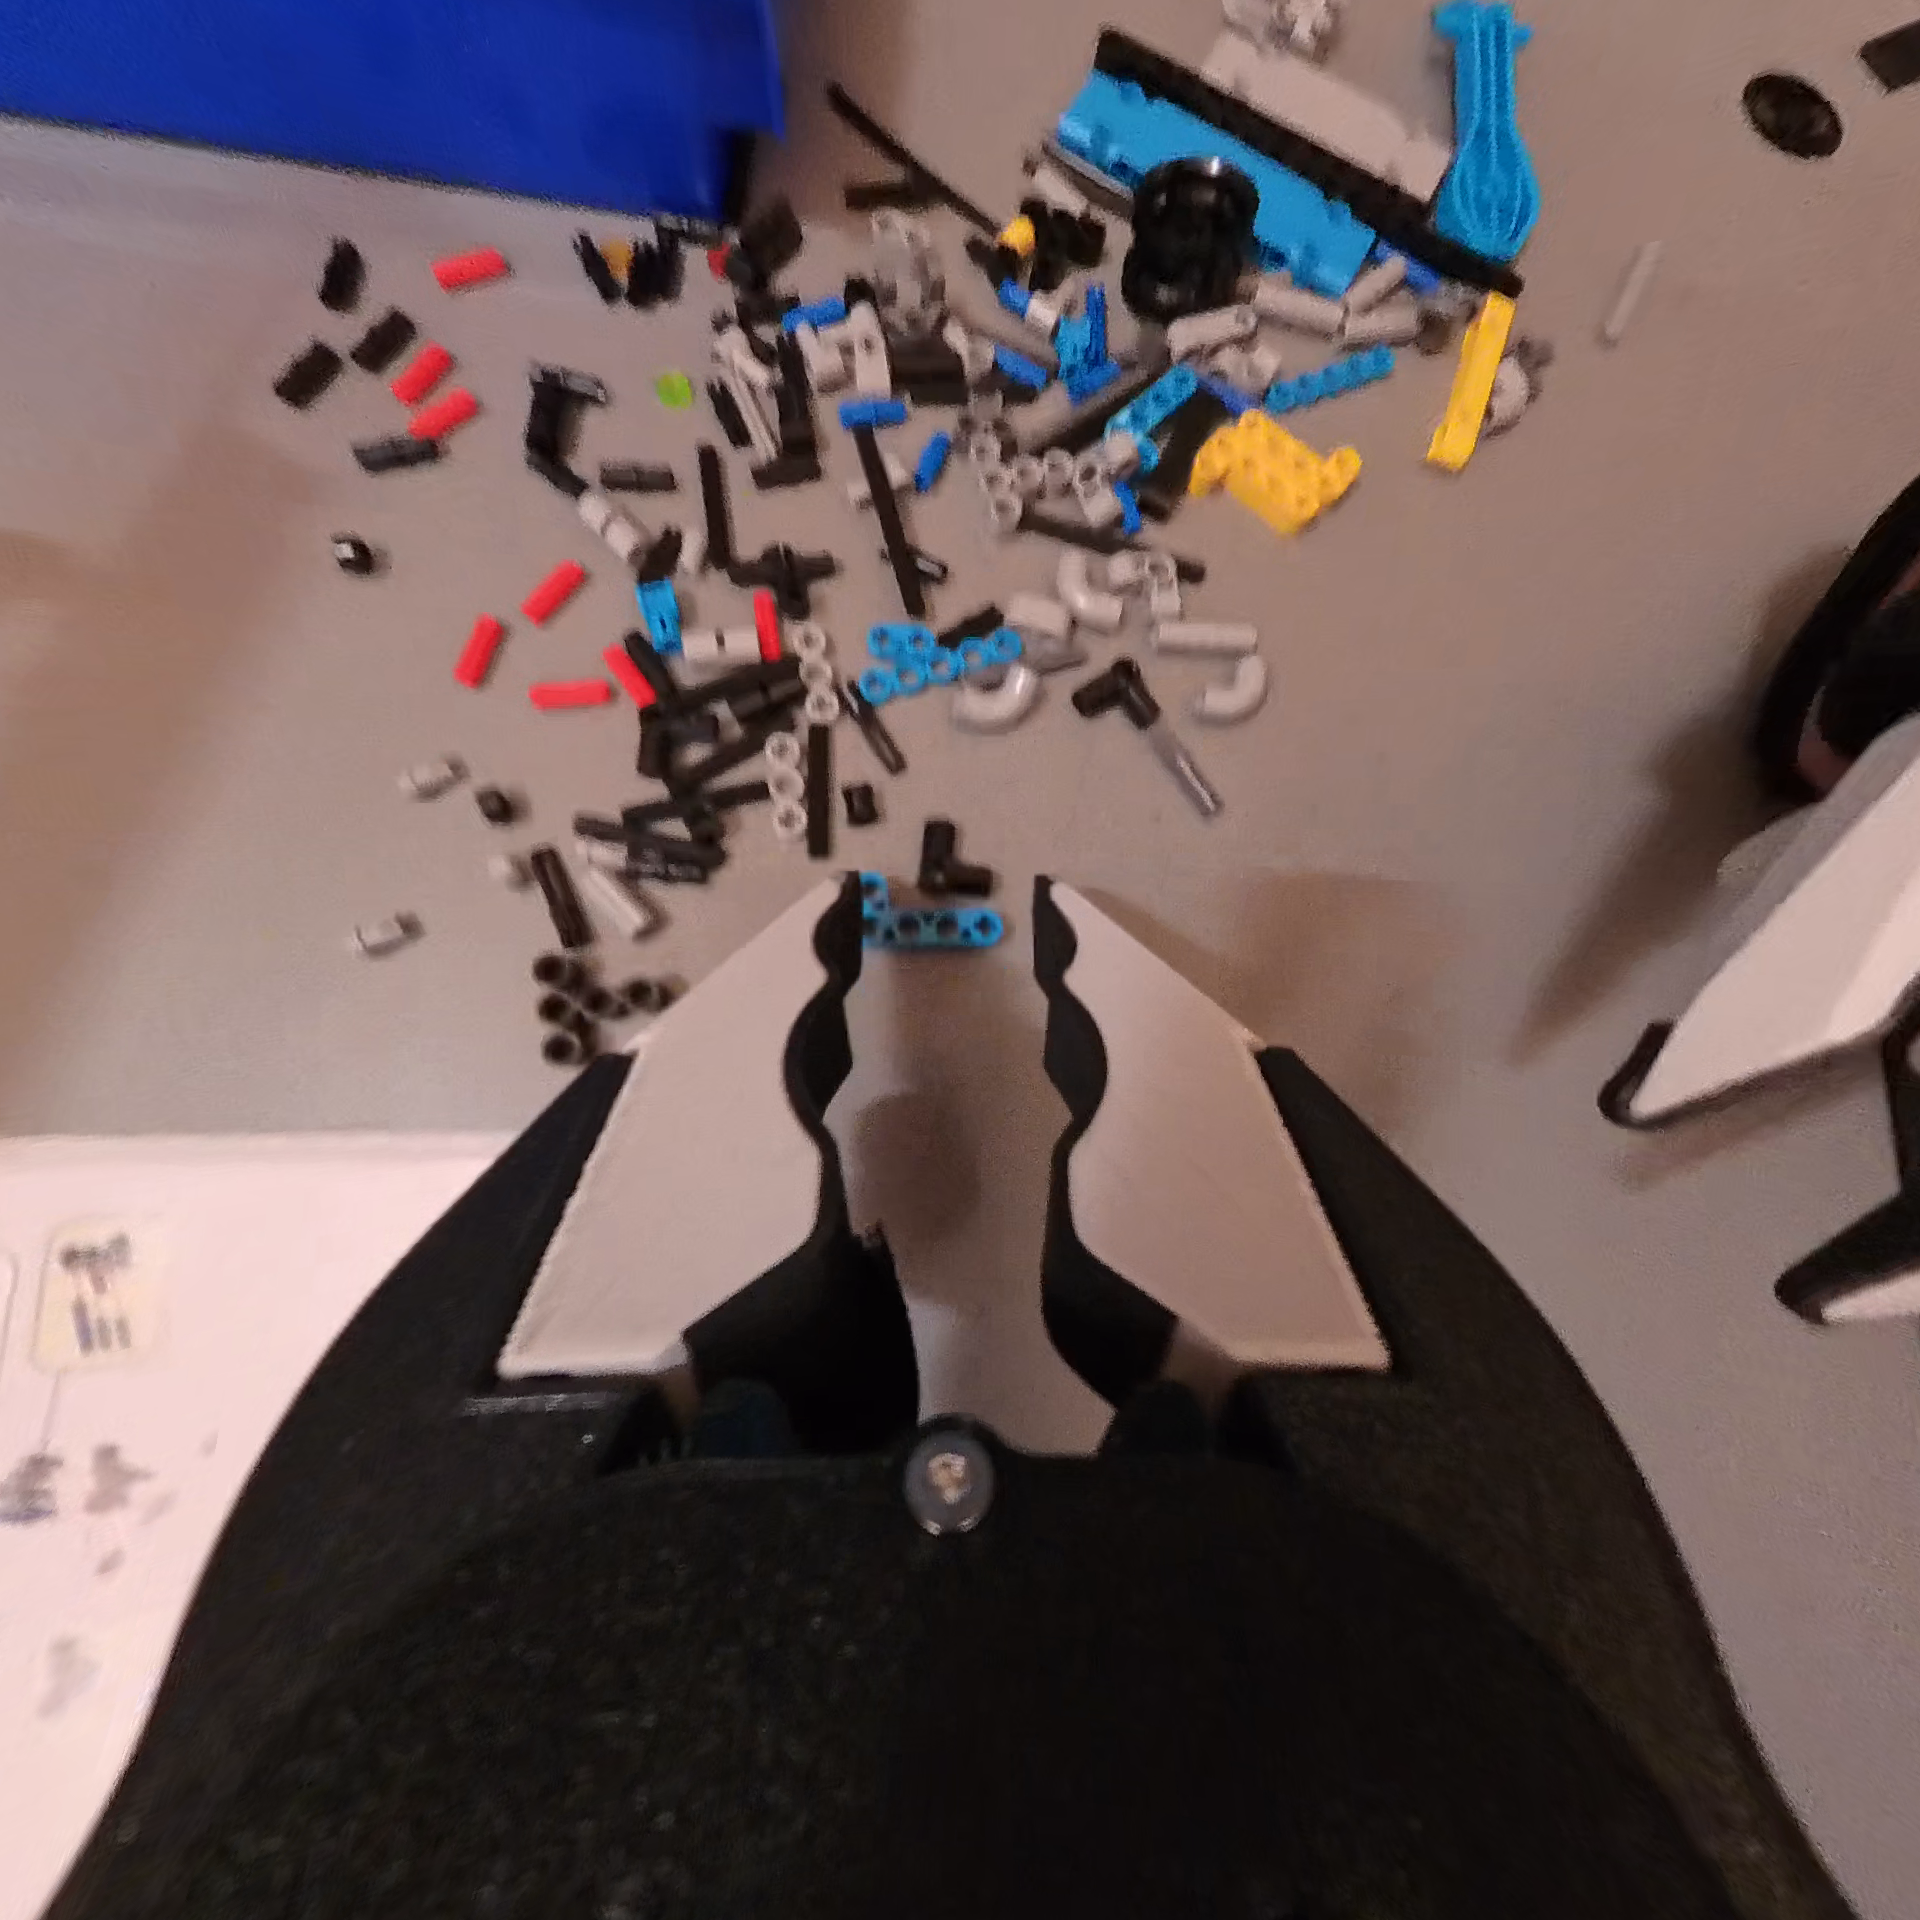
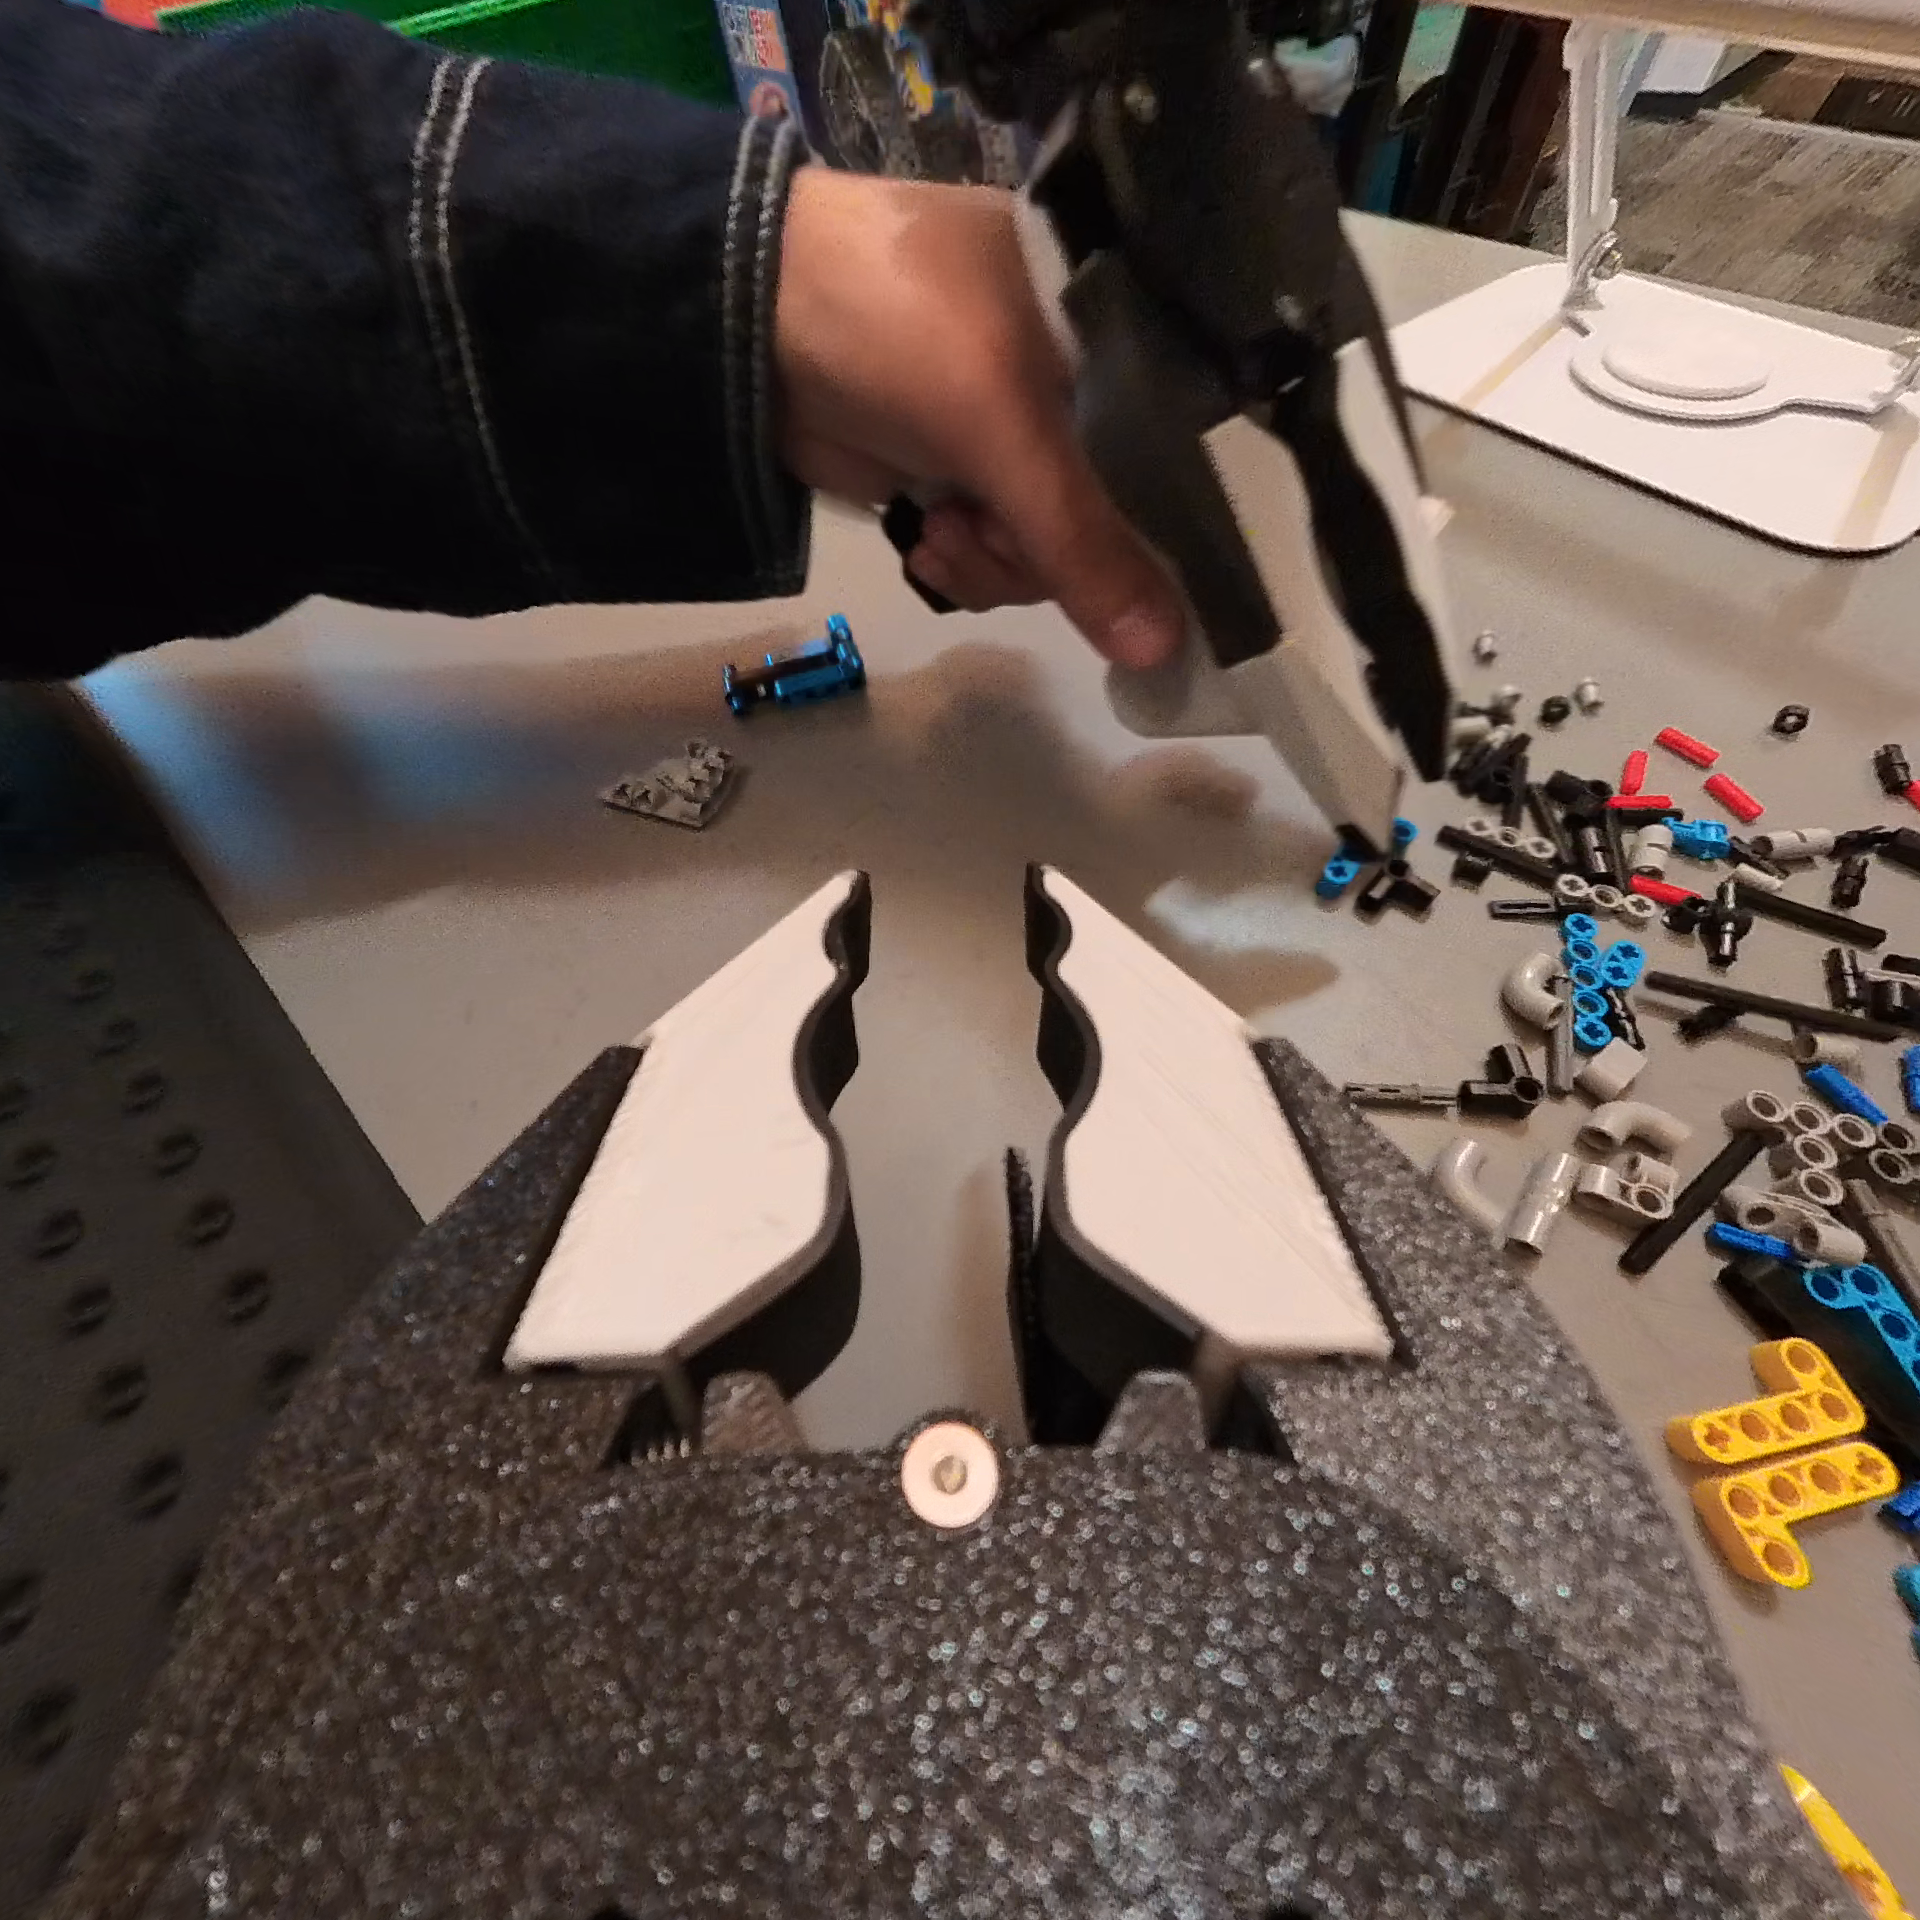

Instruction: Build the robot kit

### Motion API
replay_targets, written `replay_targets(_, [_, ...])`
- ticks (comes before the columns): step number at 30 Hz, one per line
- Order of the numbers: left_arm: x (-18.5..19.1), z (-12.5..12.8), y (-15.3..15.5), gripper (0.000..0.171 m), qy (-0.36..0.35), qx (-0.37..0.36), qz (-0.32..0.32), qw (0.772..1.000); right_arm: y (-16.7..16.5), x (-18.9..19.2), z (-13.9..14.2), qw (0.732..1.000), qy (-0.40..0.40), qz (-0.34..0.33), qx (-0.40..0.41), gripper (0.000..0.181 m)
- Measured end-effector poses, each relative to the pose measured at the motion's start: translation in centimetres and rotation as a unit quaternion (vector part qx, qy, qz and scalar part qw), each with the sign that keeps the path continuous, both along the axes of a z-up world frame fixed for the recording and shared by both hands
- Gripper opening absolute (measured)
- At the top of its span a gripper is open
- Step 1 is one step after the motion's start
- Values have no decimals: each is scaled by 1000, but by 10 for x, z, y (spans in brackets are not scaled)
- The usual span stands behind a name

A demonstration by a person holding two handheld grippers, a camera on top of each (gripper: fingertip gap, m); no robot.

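My left gripper [image 1: 945, 894] is open, its tips lowered to the grey table [image 1: 1455, 831] on either side of a small blue L-shaped beam [image 1: 925, 923]. The beam lies against the left fingertip, with a gap to the right one. A black angle connector [image 1: 951, 862] lies just beyond it. The right wrist view shows a hand in a dark sleeve [image 2: 914, 395] holding this gripper [image 2: 1397, 800] tip-down over the same blue beam [image 2: 1345, 862]. My right gripper [image 2: 945, 894] is open and empty above bare table.
Many loose black, grey, red and blue building pieces [image 1: 790, 582] cover the table, with yellow beams [image 2: 1787, 1455] nearby. A blue box [image 1: 395, 94] stands at the back and a white instruction sheet [image 1: 208, 1299] lies nearby. A small blue-black assembly [image 2: 795, 670], a grey piece [image 2: 675, 790] and a white stand [image 2: 1662, 416] also sit on the table. The left gripper is farther from the grey piece [image 2: 675, 790], some 20 cm, than the right, some 12 cm.
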State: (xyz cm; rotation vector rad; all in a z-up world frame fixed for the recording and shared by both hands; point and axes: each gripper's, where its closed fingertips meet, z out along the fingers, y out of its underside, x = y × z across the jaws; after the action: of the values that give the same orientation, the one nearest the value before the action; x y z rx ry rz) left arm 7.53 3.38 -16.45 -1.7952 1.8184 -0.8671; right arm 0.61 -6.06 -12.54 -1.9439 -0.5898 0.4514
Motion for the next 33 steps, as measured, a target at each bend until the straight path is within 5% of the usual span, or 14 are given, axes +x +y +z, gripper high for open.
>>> replay_targets(25, [-7, -15, 2, 32, -6, 54, 15, 998, 3, -4, -15, 999, -17, 10, -33, 29])
replay_targets(29, [-40, 14, -4, 32, -17, 52, 49, 997, 3, -4, -14, 999, -16, 9, -31, 29])
replay_targets(33, [-122, 26, -18, 32, 2, 46, 129, 991, 4, -3, -13, 999, -11, 8, -29, 29])
